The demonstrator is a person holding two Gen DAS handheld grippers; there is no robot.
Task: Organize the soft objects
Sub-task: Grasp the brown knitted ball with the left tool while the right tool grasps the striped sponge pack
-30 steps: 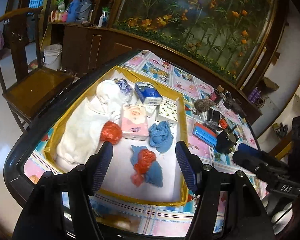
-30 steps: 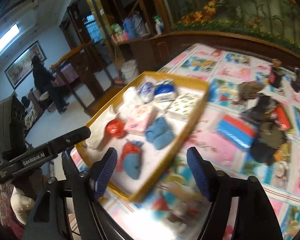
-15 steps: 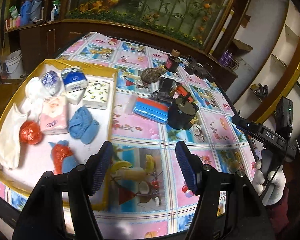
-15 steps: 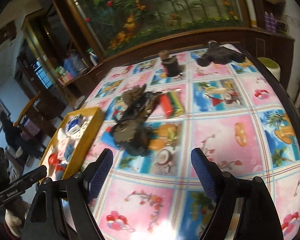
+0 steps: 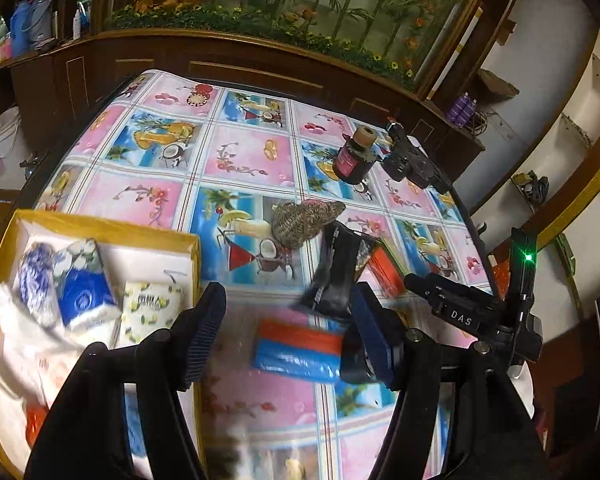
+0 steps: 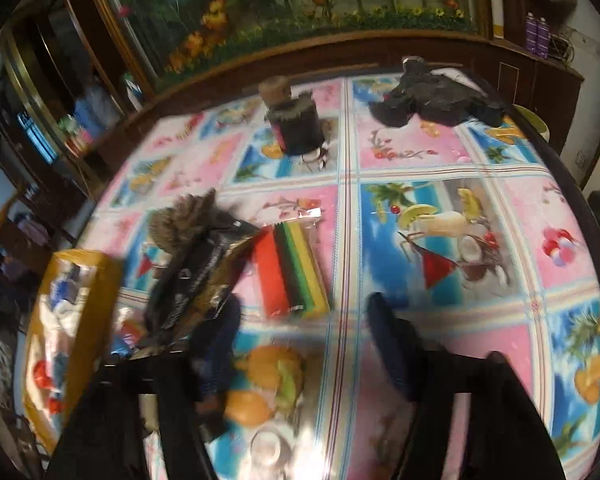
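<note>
A yellow tray (image 5: 100, 228) at the left holds tissue packs, a white cloth and other soft items; it also shows in the right wrist view (image 6: 88, 264). My left gripper (image 5: 288, 332) is open and empty just above a blue and red pack (image 5: 296, 348) on the table. A brown knitted item (image 5: 304, 220) and a black foil packet (image 5: 340, 268) lie beyond it. My right gripper (image 6: 304, 340) is open and empty over the table, near a rainbow-striped pack (image 6: 296, 268). The right gripper body also shows in the left wrist view (image 5: 480, 316).
A dark jar with a cork lid (image 5: 354, 156) and a black crumpled object (image 5: 410, 156) stand at the table's far right. The table has a dark raised rim (image 6: 588, 216). A wooden cabinet (image 5: 220, 60) runs behind it.
Both grippers have swung right, away from the tray, and moved lower and closer to the table. The left one now hangs over the blue and red pack. Both stay open.
</note>
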